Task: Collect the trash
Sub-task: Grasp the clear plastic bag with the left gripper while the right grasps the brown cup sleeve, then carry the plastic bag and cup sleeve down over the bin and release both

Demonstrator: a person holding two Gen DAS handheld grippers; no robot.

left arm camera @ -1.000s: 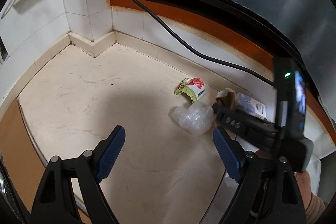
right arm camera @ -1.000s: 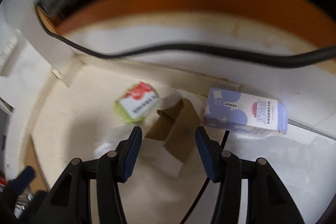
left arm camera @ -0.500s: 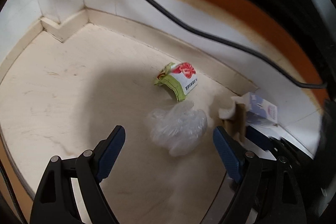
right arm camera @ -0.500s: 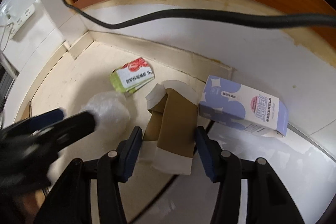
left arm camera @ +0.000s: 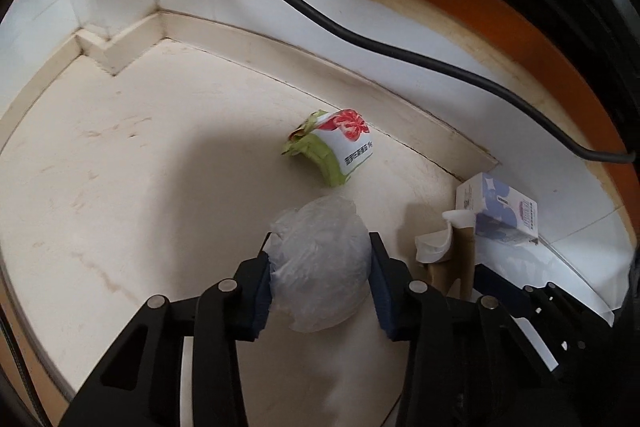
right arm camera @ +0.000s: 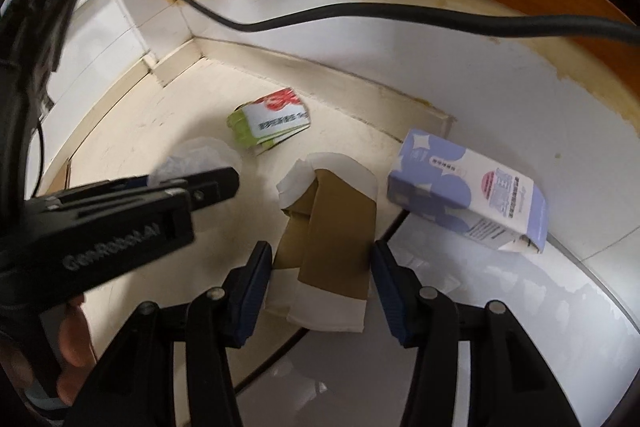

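In the left wrist view our left gripper [left arm camera: 320, 259] has just been closing, and its pads now press both sides of the crumpled bag [left arm camera: 320, 259] on the counter [left arm camera: 120, 167]; the green wrapper [left arm camera: 334, 151] lies just beyond it near the far wall, and the purple carton [left arm camera: 502, 213] sits at the right with the cup sleeve [left arm camera: 448, 251] beside it. In the right wrist view our right gripper [right arm camera: 318, 275] straddles the sleeve [right arm camera: 332, 227], jaws apart, and whether the pads touch it we cannot tell; the carton [right arm camera: 468, 191] lies to its right, the wrapper [right arm camera: 270, 123] farther off. We judge the collecting barely begun: one piece gripped, none lifted away, three left.
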